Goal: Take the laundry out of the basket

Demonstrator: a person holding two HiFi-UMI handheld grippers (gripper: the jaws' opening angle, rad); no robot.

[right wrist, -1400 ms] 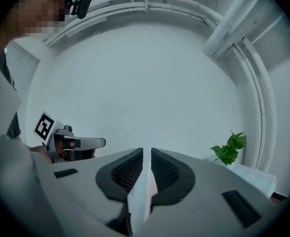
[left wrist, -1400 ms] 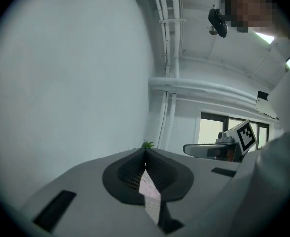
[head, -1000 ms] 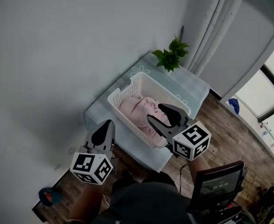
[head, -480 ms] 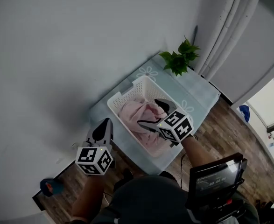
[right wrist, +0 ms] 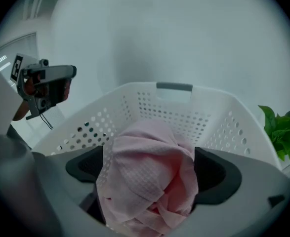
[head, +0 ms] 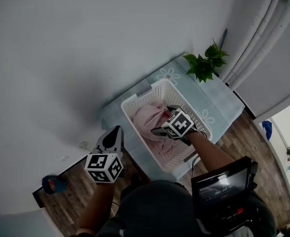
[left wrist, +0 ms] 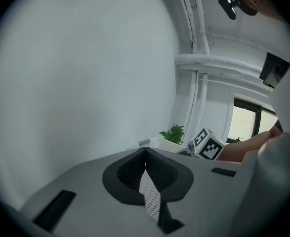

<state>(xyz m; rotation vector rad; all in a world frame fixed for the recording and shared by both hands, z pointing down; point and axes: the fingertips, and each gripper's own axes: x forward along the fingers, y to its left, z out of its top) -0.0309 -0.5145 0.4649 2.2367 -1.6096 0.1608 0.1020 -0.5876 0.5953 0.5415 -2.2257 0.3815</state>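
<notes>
A: What is sitting closest to the right gripper [right wrist: 152, 171]?

B: A crumpled pink waffle-weave cloth [right wrist: 145, 157]. It is bulging up between the jaws. They have just been opening and are now standing wide on either side of it, not pinching. The cloth is lying in the white perforated plastic basket [right wrist: 154, 110], whose walls are curving round ahead of the gripper and to both its sides.

A: And the left gripper [left wrist: 145, 179]?

B: It is closed on nothing. It is hanging well off to the right gripper's left, nearer the person than the pale cloth-covered desk [head: 224, 102].

A: What could be going wrong from here?

B: I am guessing the jaws might close on just a loose top fold, so the cloth would slip free on the lift. If they go too deep, a tip might snag a basket hole and drag the light basket along. Nothing is steadying it.

A: Anything hard to make out?

B: The basket floor is hiding under the cloth, so I cannot tell whether more laundry is lying below. The gripper body is cutting off the cloth's near edge. Beyond the basket, to the gripper's right, a green leafy plant [right wrist: 283, 127] is running off the picture's edge.
</notes>
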